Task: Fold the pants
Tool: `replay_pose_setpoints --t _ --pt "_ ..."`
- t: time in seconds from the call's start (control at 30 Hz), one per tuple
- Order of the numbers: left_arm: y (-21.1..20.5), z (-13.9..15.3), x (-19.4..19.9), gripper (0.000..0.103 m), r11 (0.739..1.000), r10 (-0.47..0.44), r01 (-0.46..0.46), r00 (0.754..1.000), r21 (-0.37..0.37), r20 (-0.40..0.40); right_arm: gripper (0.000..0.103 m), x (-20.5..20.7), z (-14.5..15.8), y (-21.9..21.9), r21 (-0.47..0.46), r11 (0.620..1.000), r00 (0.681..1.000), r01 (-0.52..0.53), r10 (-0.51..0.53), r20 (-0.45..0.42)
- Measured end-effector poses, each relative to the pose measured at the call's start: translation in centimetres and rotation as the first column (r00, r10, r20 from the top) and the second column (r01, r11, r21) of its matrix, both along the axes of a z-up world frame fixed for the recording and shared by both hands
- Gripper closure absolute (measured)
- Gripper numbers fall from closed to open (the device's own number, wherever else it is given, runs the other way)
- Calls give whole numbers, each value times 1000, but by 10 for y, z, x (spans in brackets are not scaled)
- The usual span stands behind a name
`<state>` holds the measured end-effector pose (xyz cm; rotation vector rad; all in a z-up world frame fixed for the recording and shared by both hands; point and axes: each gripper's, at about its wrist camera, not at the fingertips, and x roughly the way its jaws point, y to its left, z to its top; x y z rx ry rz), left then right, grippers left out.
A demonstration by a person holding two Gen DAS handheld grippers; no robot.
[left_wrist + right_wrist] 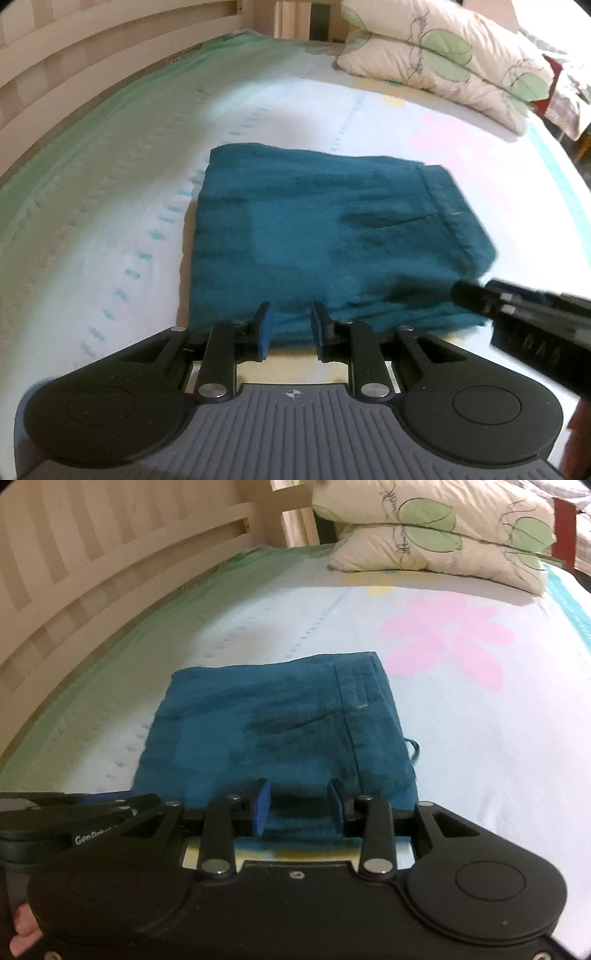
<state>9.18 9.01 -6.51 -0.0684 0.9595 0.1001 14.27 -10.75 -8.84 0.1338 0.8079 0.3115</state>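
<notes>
Nearest in each wrist view is the gripper itself. The left gripper (288, 328), black-armed with blue pads, has its jaws standing apart with nothing between them, poised just at the near edge of the cloth. The right gripper (299, 805) matches it — jaws parted, blue pads bare, no fabric pinched — and sits at the same near edge, a little toward the waistband side. In the left view the right gripper shows as a dark blurred body at the lower right, just beside the bundle's near corner.

Just beyond the pads lie the teal cotton pants (332, 236), folded into a compact, roughly square bundle lying flat on the pale flower-printed bedsheet (480, 738). The stitched waistband runs along the bundle's right side, a pocket slit shows on the top layer, and a small loop of fabric pokes out at the right edge.

Farther off rest the cream pillows with green leaf print (436, 528), and a pale wooden slatted bed rail (92, 561) curves along the left.

By my judgement the folding is essentially done — layers stacked, edges fairly square. What may remain is only tucking that stray loop or smoothing the top.
</notes>
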Motion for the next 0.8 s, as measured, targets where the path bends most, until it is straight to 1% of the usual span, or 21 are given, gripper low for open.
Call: replay_pose_setpoints --t 0.13,0.2,0.3,0.43,0.53,0.6,0.63,0.67,0.7,0.8 --pt "-10 14 -22 81 1000 10 -9 1000 -2 21 56 -18 3 -2 -42 999 1000 -6 5 -12" --pt "-16 19 -31 81 1000 13 -13 1000 14 23 56 -27 4 -6 -37 999 1000 -2 2 -17" --pt "-24 25 -44 81 999 23 -25 999 48 44 56 -43 7 -12 -28 999 1000 18 -18 0" --pt "-29 30 -61 81 998 30 -34 997 50 77 56 -59 10 -19 -4 999 999 47 -47 24" --pt "-33 30 -68 81 999 18 -21 998 40 67 56 -67 15 -20 -3 998 997 57 -57 43" --pt "-36 29 -72 81 1000 3 -4 999 23 41 56 -69 19 -21 4 998 997 65 -65 50" --pt "-37 28 -73 81 1000 -5 5 1000 12 28 55 -70 20 -22 10 998 996 68 -68 52" --pt "-38 26 -75 81 1000 -8 8 1000 4 21 51 -71 21 -23 16 997 996 73 -73 53" --pt "-39 25 -77 81 1000 -9 9 1000 1 18 49 -72 22 -23 18 997 996 77 -78 53" --pt "-43 24 -85 81 1000 -5 5 1000 2 25 49 -75 23 -21 2 997 995 77 -77 60"
